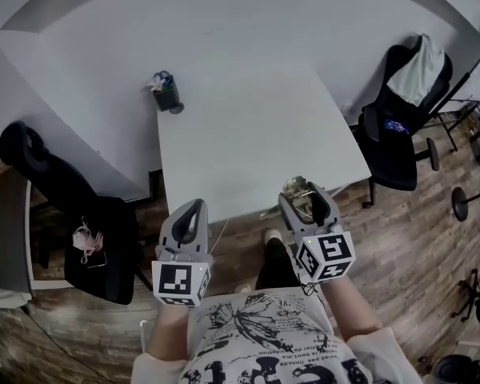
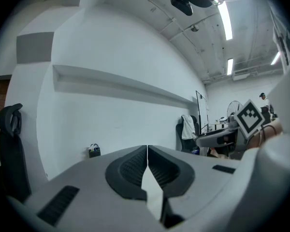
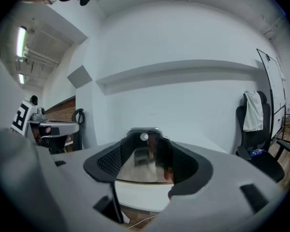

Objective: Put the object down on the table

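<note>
A shiny metal object [image 1: 298,189] with a rounded, mirror-like body sits between the jaws of my right gripper [image 1: 306,202], held just over the near edge of the white table [image 1: 248,134]. In the right gripper view the object [image 3: 144,162] fills the gap between the dark pads [image 3: 106,162], and my right gripper [image 3: 145,146] is closed on it. My left gripper [image 1: 194,214] hovers off the table's near left corner. In the left gripper view its jaws meet with nothing between them, so my left gripper [image 2: 147,153] is shut and empty.
A dark pen holder [image 1: 166,93] stands at the table's far left corner. A black office chair [image 1: 64,206] is to the left and another [image 1: 400,126], draped with white cloth, to the right. White walls back the table; wood floor lies below.
</note>
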Tool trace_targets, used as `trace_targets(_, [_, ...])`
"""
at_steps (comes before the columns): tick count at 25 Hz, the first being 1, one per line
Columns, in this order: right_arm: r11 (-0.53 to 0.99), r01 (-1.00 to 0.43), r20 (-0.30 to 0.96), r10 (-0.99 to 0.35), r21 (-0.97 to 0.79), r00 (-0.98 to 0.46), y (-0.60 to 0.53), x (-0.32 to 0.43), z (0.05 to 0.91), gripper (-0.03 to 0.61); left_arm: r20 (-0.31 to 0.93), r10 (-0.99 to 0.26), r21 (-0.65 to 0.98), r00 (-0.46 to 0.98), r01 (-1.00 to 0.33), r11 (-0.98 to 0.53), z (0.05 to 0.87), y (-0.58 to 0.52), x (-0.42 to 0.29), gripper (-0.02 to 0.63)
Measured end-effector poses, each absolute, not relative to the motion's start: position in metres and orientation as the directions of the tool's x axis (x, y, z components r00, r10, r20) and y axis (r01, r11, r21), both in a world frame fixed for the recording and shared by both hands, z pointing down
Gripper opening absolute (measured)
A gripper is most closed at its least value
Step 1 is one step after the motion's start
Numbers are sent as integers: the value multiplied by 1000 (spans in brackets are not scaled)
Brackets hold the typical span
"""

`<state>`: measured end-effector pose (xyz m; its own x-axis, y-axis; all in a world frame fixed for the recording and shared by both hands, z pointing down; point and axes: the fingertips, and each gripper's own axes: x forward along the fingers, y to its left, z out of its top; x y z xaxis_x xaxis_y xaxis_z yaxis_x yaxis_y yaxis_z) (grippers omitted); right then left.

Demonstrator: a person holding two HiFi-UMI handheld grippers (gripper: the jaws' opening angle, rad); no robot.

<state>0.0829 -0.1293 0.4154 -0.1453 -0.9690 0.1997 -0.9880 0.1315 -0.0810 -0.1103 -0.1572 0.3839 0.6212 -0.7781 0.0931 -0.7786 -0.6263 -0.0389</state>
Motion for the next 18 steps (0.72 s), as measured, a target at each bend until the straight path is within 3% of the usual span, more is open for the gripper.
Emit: trace_targets(18, [358,-929,304,-878,-96,-370,-355,196,441,279,106,-905,-26,412,-909,-416,389,-337,5,12])
